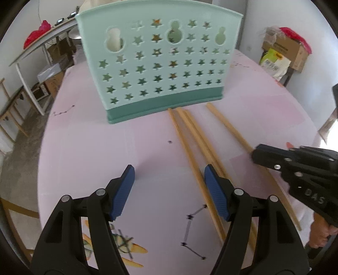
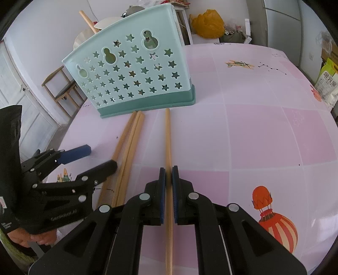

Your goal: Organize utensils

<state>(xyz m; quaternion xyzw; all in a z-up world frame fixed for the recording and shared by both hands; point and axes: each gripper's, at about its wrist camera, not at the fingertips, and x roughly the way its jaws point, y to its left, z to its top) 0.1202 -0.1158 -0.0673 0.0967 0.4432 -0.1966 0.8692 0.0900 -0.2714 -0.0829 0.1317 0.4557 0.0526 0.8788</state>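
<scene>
A mint-green utensil holder (image 1: 156,61) with star holes stands on the pink table; it also shows in the right wrist view (image 2: 135,72). Several wooden chopsticks lie in front of it. My right gripper (image 2: 168,171) is shut on a single chopstick (image 2: 168,137) that lies apart, to the right of the others. Three chopsticks (image 2: 126,152) lie together to its left, also in the left wrist view (image 1: 196,148). My left gripper (image 1: 169,171) is open and empty, low over the table, its right finger beside those three. The right gripper shows in the left view (image 1: 272,156).
The pink patterned tablecloth (image 2: 253,131) covers a round table. A wooden stick (image 2: 87,20) juts from the holder's top. Chairs, shelves and boxes (image 1: 285,48) stand beyond the table's edge.
</scene>
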